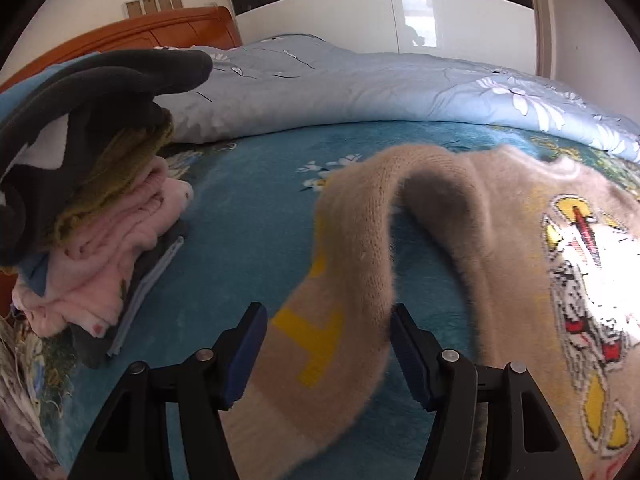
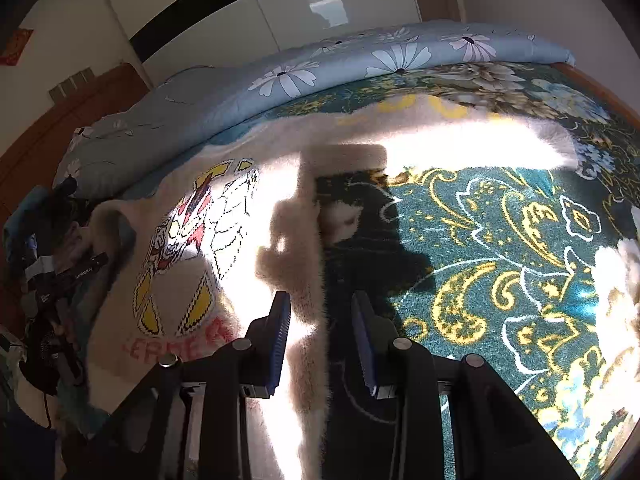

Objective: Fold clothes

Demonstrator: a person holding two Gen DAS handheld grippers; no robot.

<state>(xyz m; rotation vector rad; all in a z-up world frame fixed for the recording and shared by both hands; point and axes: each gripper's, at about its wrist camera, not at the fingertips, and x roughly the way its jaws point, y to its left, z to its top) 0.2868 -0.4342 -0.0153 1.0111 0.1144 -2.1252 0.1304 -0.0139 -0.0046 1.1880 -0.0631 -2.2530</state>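
A fuzzy beige sweater with a knitted cartoon figure lies on the teal bed blanket. Its left sleeve, with yellow marks, is lifted and arches down between the fingers of my left gripper, whose jaws are apart around it without pressing it. In the right wrist view the sweater lies spread in sunlight, its right sleeve stretched out sideways. My right gripper is open, straddling the sweater's right side edge.
A stack of folded clothes, dark on top with olive and pink below, sits at the left. A light blue floral quilt is bunched along the back. A wooden headboard and white wardrobe doors stand behind.
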